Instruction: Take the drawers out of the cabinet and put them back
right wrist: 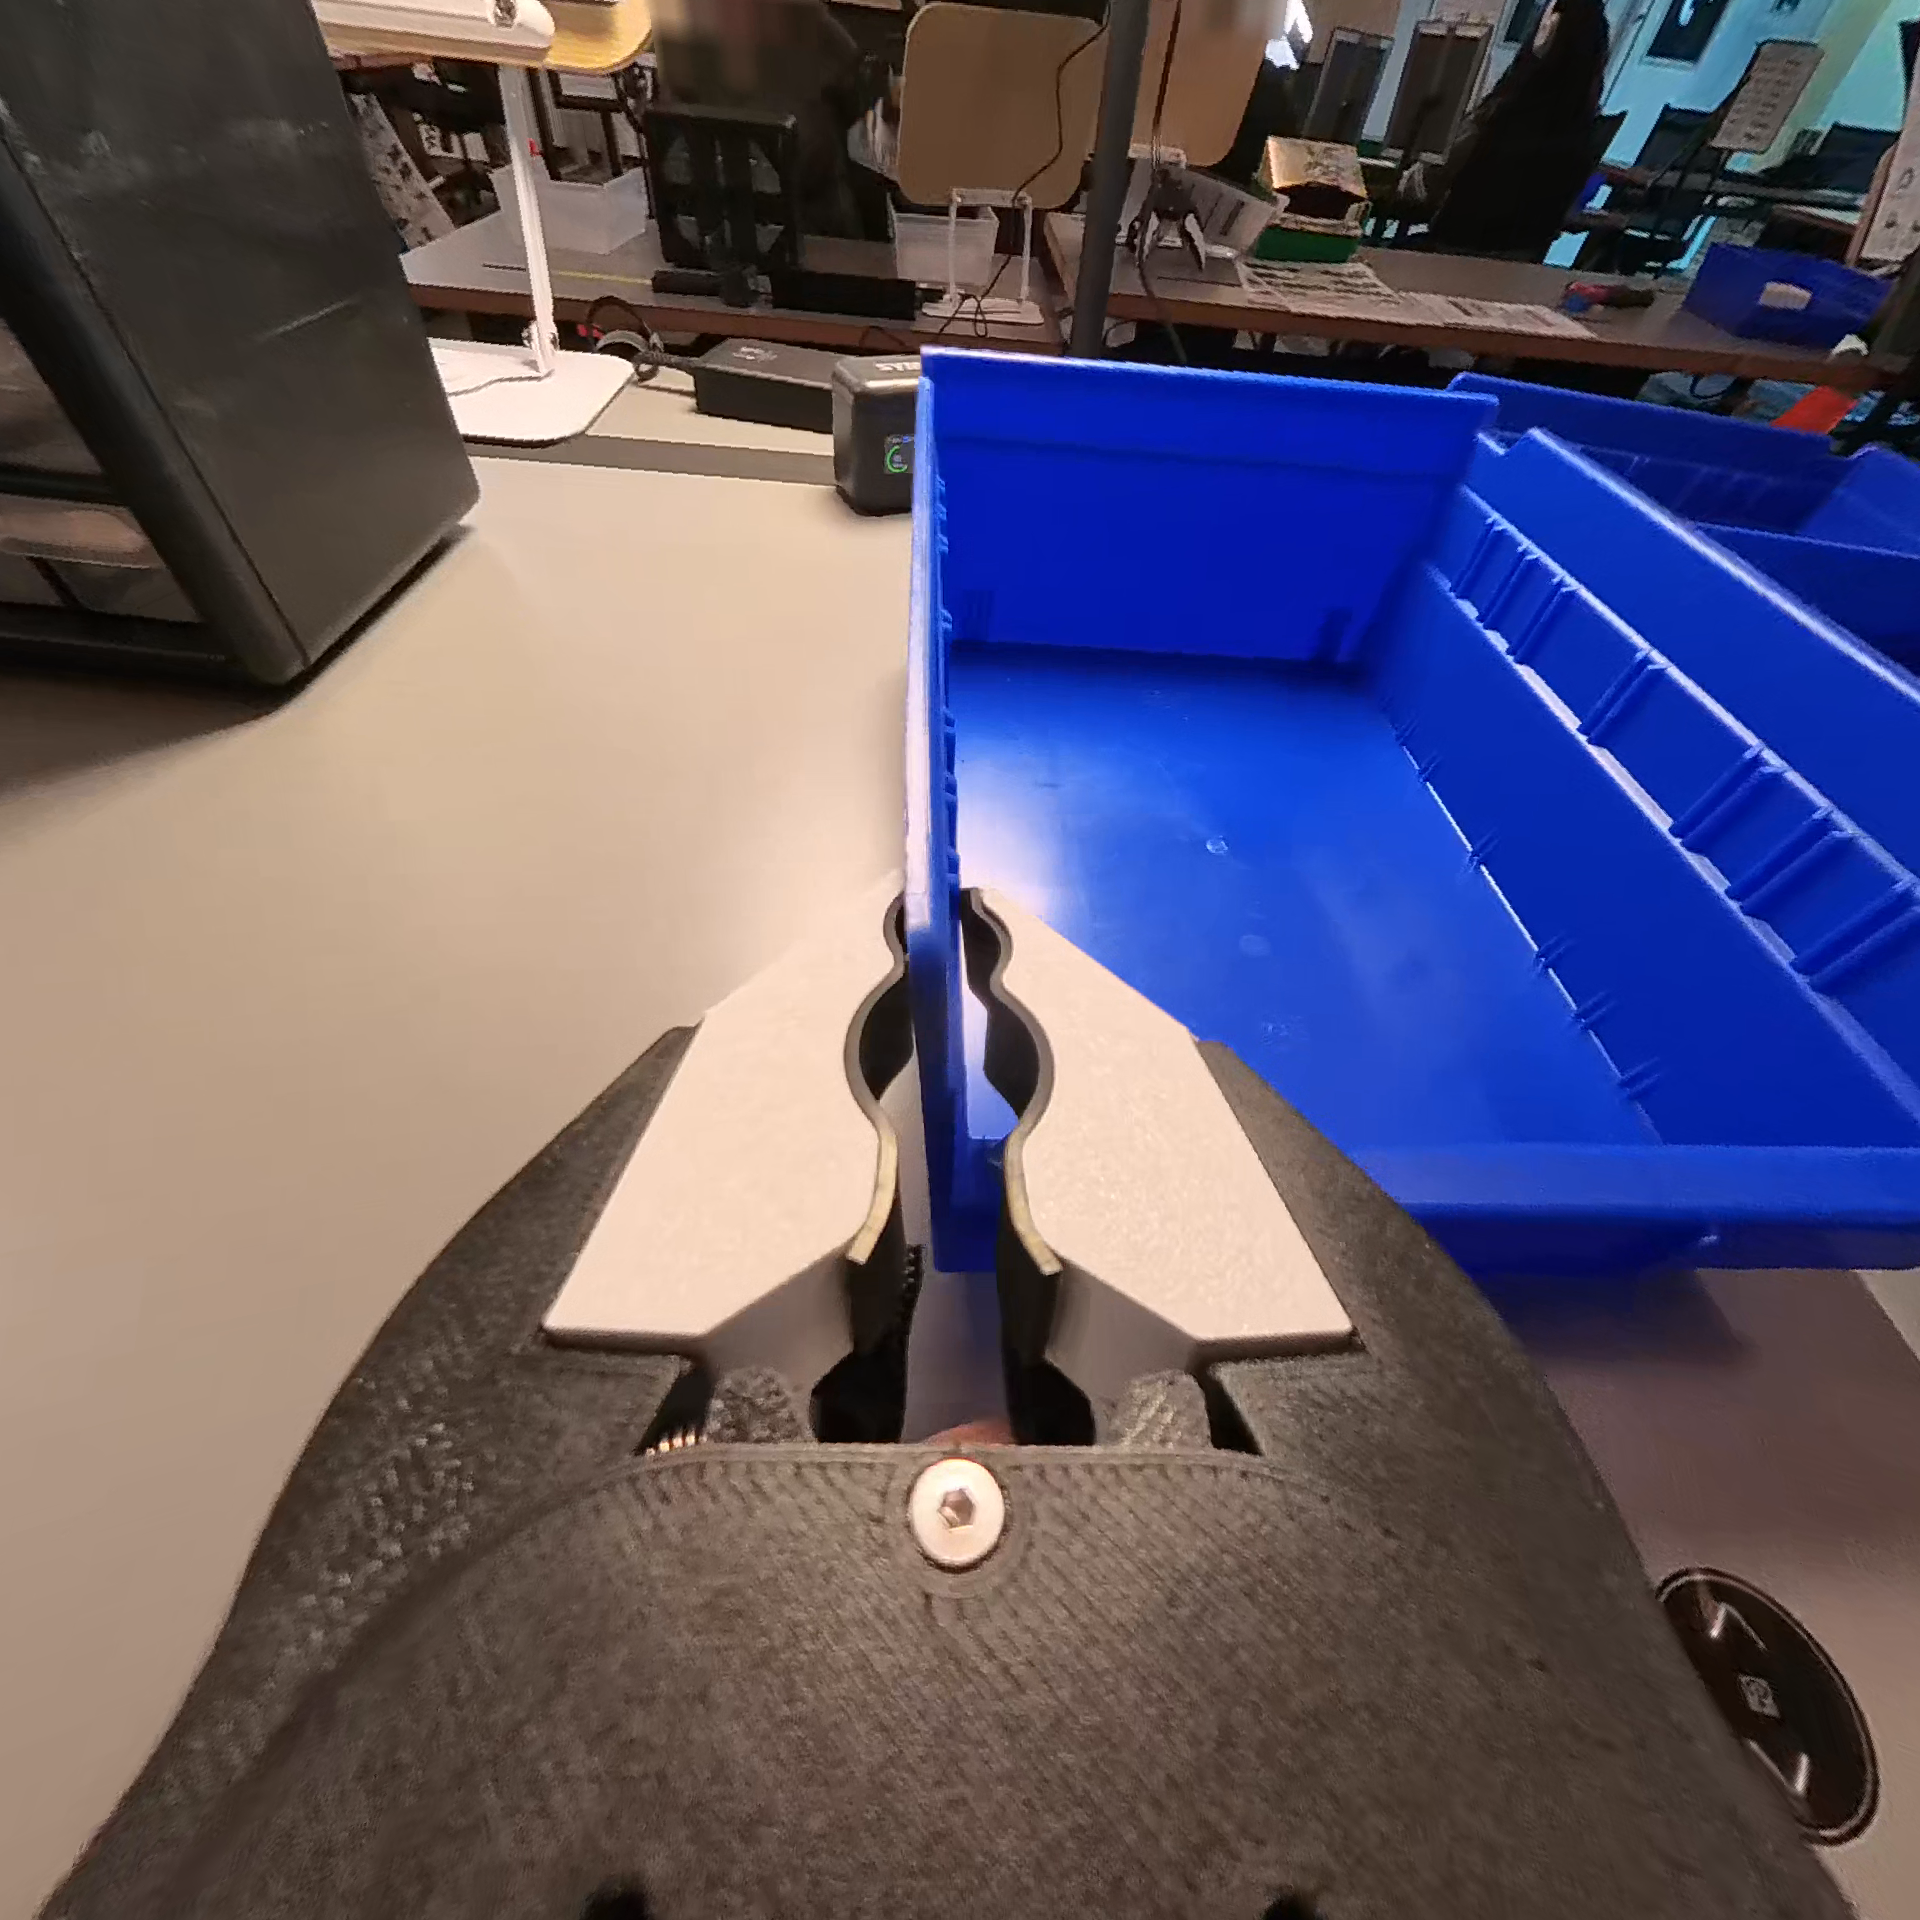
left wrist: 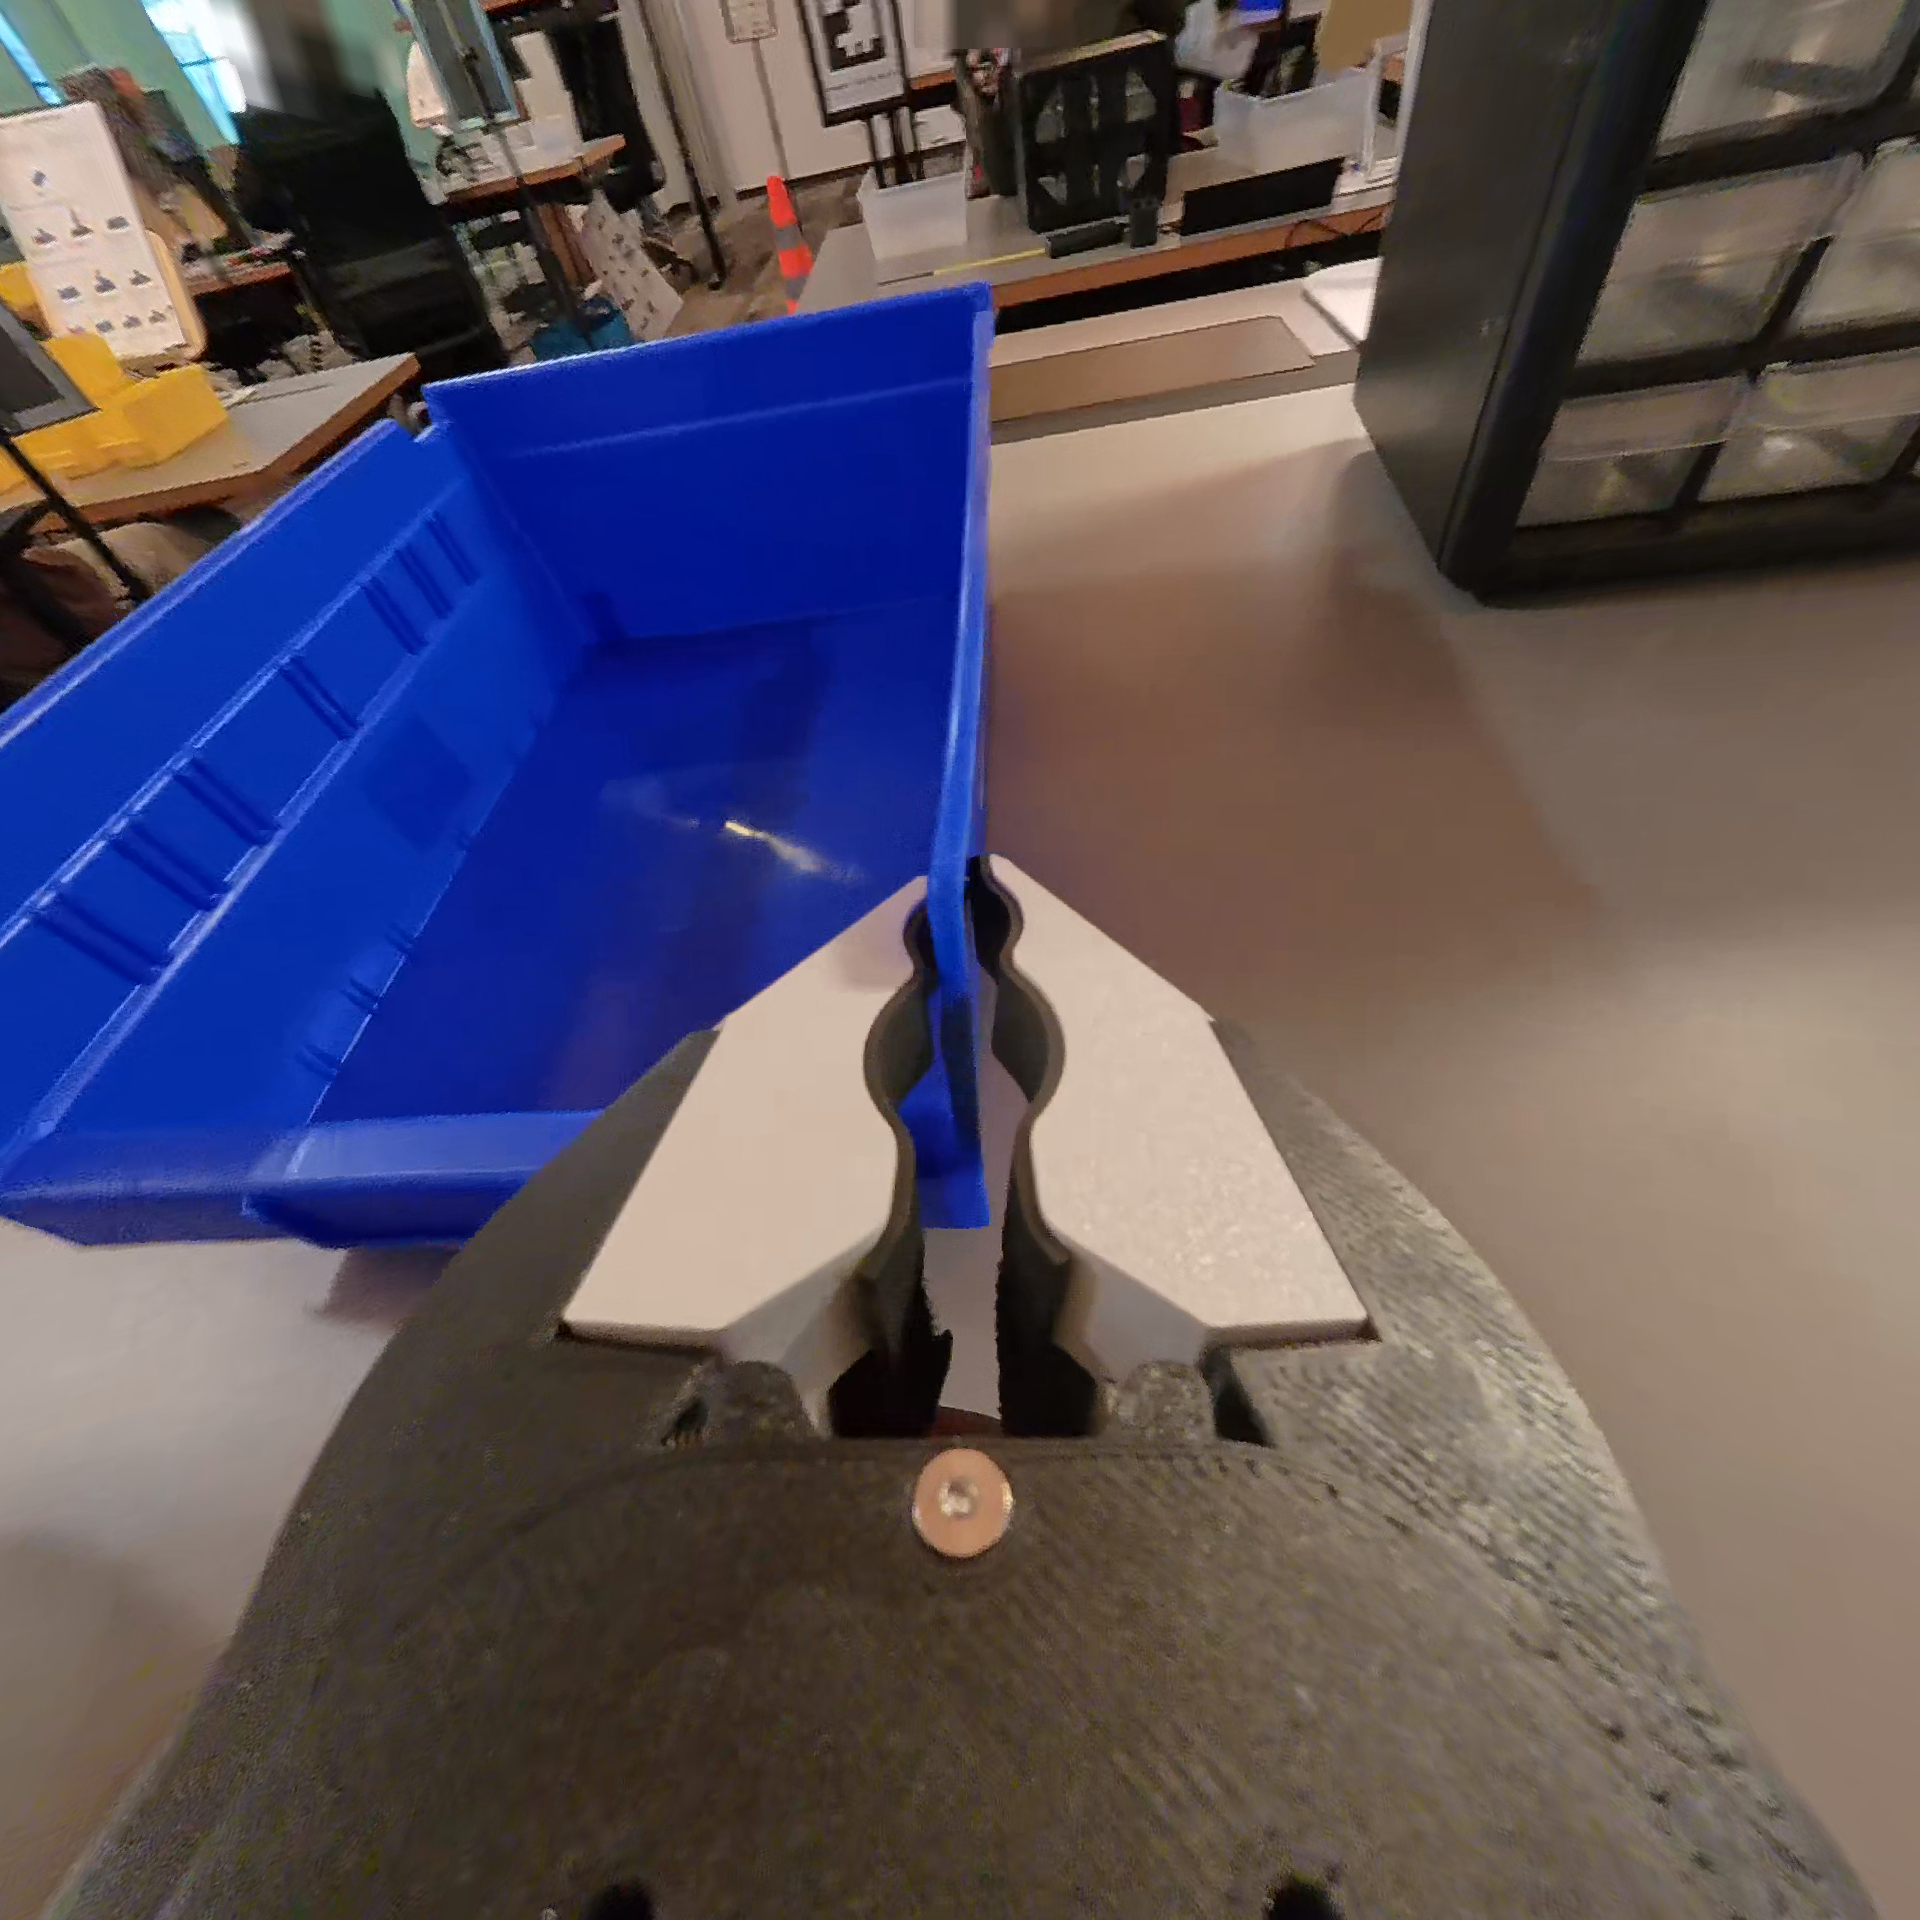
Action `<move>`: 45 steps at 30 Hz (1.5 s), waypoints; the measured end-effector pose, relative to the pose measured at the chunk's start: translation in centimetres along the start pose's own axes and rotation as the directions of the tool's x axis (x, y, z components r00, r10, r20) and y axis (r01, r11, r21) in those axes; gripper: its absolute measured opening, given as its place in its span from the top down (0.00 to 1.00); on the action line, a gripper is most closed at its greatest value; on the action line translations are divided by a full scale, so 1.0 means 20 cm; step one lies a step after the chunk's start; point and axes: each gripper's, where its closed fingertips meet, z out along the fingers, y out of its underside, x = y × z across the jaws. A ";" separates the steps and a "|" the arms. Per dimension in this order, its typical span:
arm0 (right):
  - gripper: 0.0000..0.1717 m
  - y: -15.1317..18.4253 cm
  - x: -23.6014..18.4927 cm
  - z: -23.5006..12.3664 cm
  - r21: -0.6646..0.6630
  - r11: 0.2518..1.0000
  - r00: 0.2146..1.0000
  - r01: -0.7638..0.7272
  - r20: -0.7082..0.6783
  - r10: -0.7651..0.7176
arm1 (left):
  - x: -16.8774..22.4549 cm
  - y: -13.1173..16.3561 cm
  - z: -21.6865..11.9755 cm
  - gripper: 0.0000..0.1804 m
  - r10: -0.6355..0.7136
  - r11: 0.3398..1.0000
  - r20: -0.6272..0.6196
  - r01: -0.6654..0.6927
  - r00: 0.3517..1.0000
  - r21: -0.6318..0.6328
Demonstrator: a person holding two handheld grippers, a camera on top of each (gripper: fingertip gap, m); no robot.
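Observation:
In the left wrist view my left gripper (left wrist: 961, 883) is shut on the right side wall (left wrist: 964, 675) of an empty blue drawer bin (left wrist: 623, 831) that lies on the grey table (left wrist: 1351, 831). The wall runs between both fingers. The black cabinet (left wrist: 1507, 312) with clear drawers stands at the far right. In the right wrist view my right gripper (right wrist: 935, 904) is shut on the left side wall (right wrist: 925, 727) of an empty blue drawer bin (right wrist: 1247, 883). The black cabinet (right wrist: 229, 312) stands at the far left. Neither view shows the other gripper.
Another blue bin (right wrist: 1766, 488) lies behind the right one. A black power pack (right wrist: 873, 436) and a white lamp base (right wrist: 540, 395) sit at the table's far edge. A round black disc (right wrist: 1766, 1704) is set in the table near right. Yellow bins (left wrist: 125, 416) stand on another table.

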 end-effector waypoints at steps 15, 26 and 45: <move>0.96 0.09 -0.18 -0.34 -0.003 1.000 0.962 -0.022 0.273 0.022 | 0.30 -0.01 -0.32 1.00 0.150 0.983 -0.352 -0.101 0.924 0.155; 0.95 0.15 -0.38 -0.58 0.014 0.999 0.846 0.050 0.530 -0.050 | 0.41 -0.04 -0.65 0.99 0.175 0.973 -0.576 -0.051 0.799 0.225; 0.95 0.19 -0.84 -0.86 0.098 0.985 0.504 0.144 0.849 -0.159 | 0.45 -0.34 -1.05 1.00 0.053 0.906 -0.777 0.297 0.628 0.301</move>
